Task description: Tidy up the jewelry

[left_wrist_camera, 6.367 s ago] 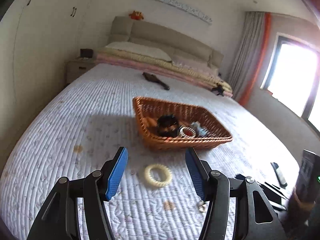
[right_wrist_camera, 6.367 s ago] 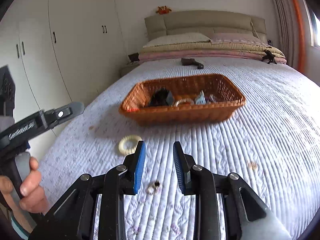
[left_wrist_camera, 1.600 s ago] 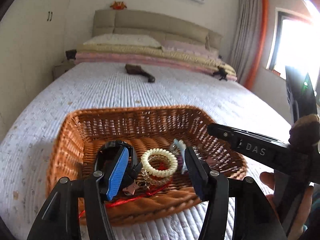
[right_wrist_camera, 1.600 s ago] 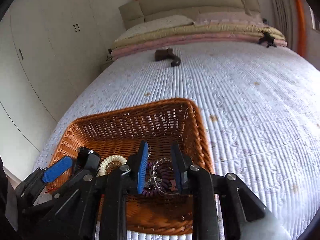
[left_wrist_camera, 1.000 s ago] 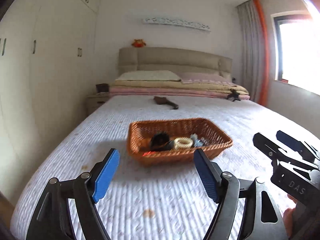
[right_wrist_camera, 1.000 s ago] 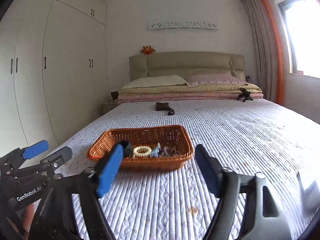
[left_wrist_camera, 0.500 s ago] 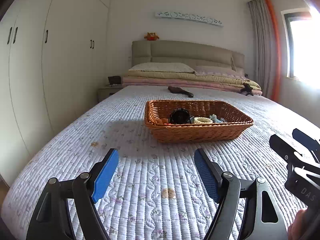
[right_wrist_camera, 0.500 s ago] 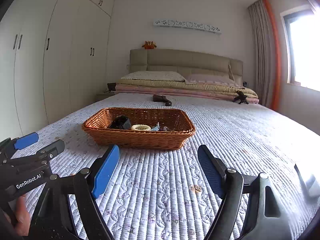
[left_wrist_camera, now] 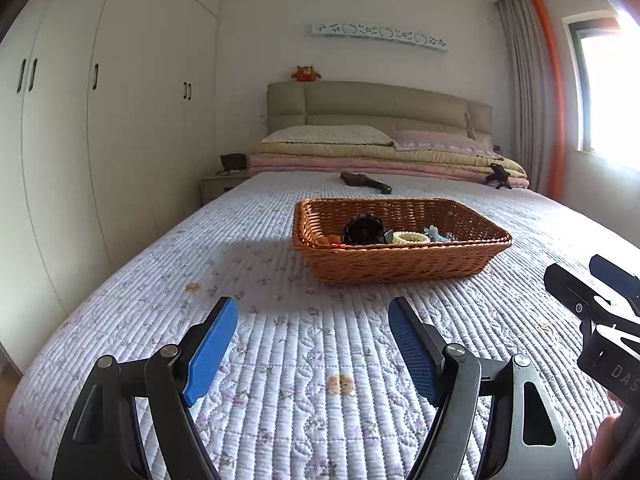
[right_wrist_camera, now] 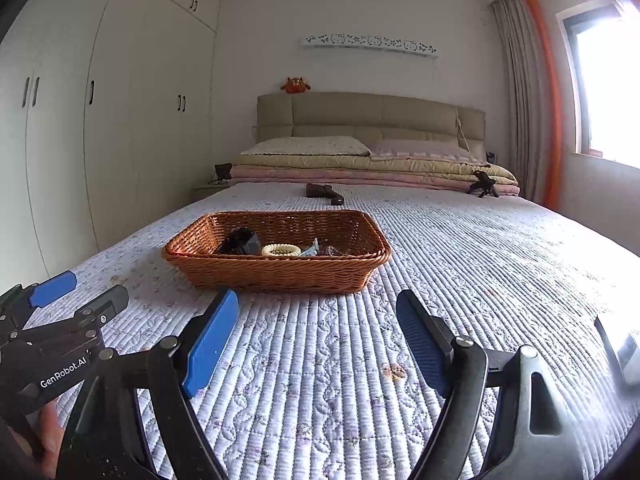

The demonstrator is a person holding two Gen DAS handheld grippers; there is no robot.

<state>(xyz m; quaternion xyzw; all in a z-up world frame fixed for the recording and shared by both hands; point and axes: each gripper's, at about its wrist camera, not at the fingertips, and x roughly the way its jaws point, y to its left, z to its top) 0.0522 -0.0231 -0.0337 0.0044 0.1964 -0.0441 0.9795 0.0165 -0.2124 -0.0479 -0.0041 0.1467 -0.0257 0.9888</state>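
Note:
A brown wicker basket [left_wrist_camera: 400, 264] sits on the quilted bed; it also shows in the right wrist view [right_wrist_camera: 280, 276]. Inside lie a cream bead bracelet [left_wrist_camera: 411, 237] [right_wrist_camera: 281, 249], a black round item [left_wrist_camera: 362, 231] [right_wrist_camera: 239, 241] and small light-blue pieces [left_wrist_camera: 435, 234]. My left gripper [left_wrist_camera: 312, 344] is open and empty, low over the quilt in front of the basket. My right gripper [right_wrist_camera: 316, 340] is open and empty, also in front of the basket. Each gripper shows at the edge of the other's view.
A dark brown object [left_wrist_camera: 366, 181] lies further up the bed, a small black item [left_wrist_camera: 498, 175] near the folded blankets. White wardrobes [left_wrist_camera: 100, 140] line the left side. A curtain and window [left_wrist_camera: 600, 92] are at right. A bedside table [left_wrist_camera: 224, 184] stands at the headboard.
Both grippers have drawn back from the basket toward the foot of the bed and lowered; the bracelet and small jewelry that lay on the quilt earlier now lie in the basket.

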